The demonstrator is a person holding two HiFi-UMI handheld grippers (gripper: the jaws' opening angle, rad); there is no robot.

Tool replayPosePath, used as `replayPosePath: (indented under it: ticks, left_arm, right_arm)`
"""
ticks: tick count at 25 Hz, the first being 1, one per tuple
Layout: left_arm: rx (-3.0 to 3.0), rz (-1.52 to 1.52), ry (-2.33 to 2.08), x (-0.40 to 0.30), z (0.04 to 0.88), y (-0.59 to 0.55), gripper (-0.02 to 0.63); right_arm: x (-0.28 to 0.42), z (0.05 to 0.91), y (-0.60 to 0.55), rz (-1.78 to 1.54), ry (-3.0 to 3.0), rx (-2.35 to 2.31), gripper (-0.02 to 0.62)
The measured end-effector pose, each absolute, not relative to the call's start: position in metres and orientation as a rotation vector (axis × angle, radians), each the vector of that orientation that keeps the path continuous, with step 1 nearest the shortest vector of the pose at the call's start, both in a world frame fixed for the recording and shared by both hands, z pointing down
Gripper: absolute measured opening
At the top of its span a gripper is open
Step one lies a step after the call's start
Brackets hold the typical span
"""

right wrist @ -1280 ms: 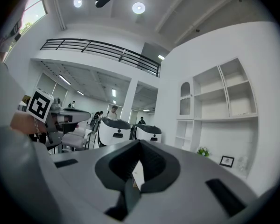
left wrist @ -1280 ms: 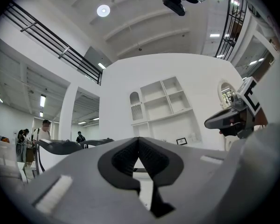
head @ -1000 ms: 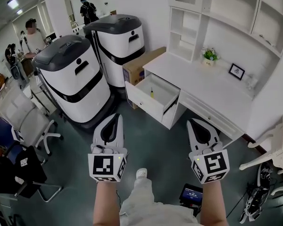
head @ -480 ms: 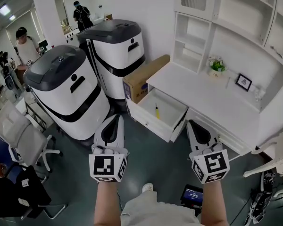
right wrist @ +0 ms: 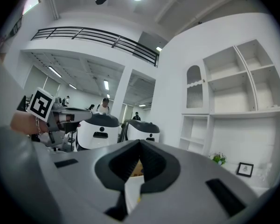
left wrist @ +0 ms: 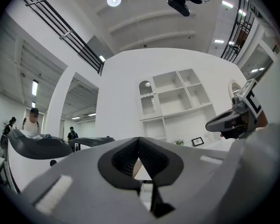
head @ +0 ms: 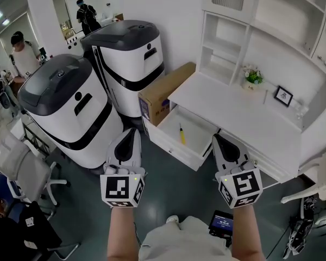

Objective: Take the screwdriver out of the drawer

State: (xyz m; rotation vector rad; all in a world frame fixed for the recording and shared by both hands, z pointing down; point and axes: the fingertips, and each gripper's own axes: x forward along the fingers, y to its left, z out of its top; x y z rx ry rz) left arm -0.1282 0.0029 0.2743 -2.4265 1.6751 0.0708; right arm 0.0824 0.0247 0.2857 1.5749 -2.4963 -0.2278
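The task has hardly begun, judging by how things lie. The drawer (head: 168, 144) under the white bench (head: 233, 110) already stands pulled out, so only the reach, the grasp and the lift are left. The screwdriver (head: 181, 134), yellow-handled, lies alone on the drawer's white floor, near its middle and clear of the walls. Nothing else shows inside, though the back part under the bench top is hidden.

The left hand-held gripper (head: 132, 131) and the right hand-held gripper (head: 217, 138) hover over the floor, short of the drawer front, one to each side of it. Each has its jaws together with nothing between them.

A closed cardboard box (head: 165, 88) stands just beside the drawer. The open shelf compartments above the bench look empty. A small potted plant (head: 254, 76) and a picture frame (head: 284, 95) stand at the back of the bench.
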Motion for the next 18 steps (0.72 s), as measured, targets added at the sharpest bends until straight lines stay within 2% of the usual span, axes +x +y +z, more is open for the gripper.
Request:
replayPosePath:
  ticks: [15,16,18]
  left_arm:
    - [-2.433,0.033,1.727,-0.137,0.3,-0.08,0.009]
    - [-2.432,0.031,1.729,-0.136,0.301,-0.089,0.009]
    - [-2.431,0.027,1.735,-0.135,0.302,-0.106,0.009]
  right_arm:
    - [0.075,0.314,-0.077,-0.145,-2.503,1.523,0.017]
    - [0.075,0.316,-0.086,-0.135,-2.505,1.518,0.03]
    - [0.076,0.321,-0.105,-0.107,-2.509,1.504,0.112]
